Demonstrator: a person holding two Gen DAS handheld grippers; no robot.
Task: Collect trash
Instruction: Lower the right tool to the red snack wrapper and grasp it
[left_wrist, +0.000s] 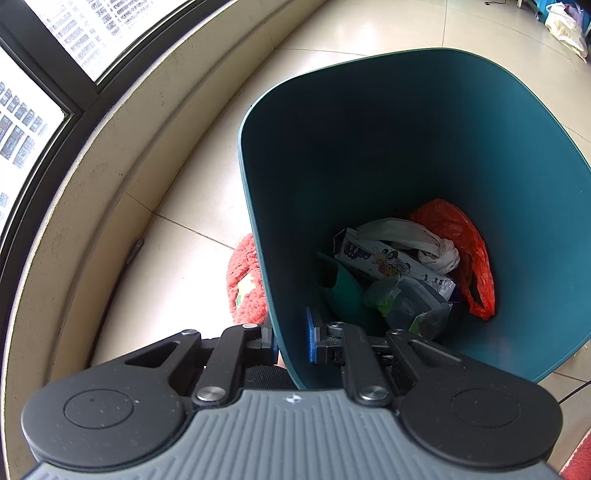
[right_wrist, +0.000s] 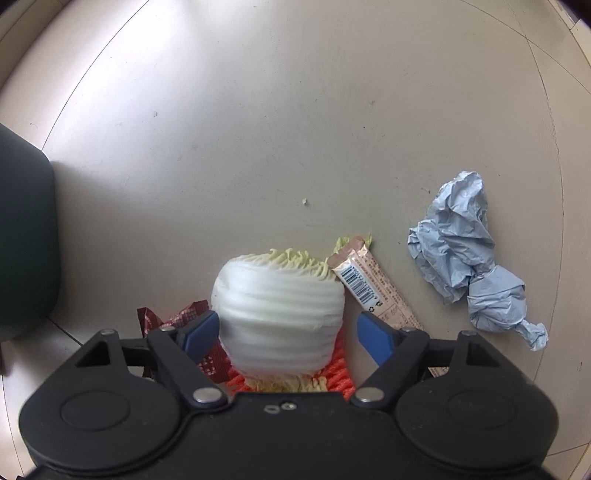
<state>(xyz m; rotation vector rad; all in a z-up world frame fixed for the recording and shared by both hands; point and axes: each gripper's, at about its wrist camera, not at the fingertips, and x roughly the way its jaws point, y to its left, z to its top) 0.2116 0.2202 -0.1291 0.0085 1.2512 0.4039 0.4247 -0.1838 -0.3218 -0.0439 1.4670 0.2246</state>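
In the left wrist view my left gripper (left_wrist: 291, 338) is shut on the near rim of a teal trash bin (left_wrist: 332, 155), one finger outside and one inside. The bin holds an orange plastic bag (left_wrist: 465, 243), a white wad (left_wrist: 417, 240), a printed carton (left_wrist: 384, 258) and grey wrappers (left_wrist: 417, 306). In the right wrist view my right gripper (right_wrist: 288, 339) is open around a white piece of cabbage (right_wrist: 277, 306) with yellow-green frilly leaves; the left pad touches it, the right pad stands apart. A pink snack wrapper (right_wrist: 373, 284) lies beside it.
A crumpled pale blue paper (right_wrist: 461, 254) lies on the floor to the right. A dark red wrapper (right_wrist: 177, 317) and an orange-red knit slipper (right_wrist: 340, 376) lie under the gripper. The slipper (left_wrist: 243, 284) also shows beside the bin. The bin's dark side (right_wrist: 22, 236) stands left. A window ledge (left_wrist: 92, 166) curves left.
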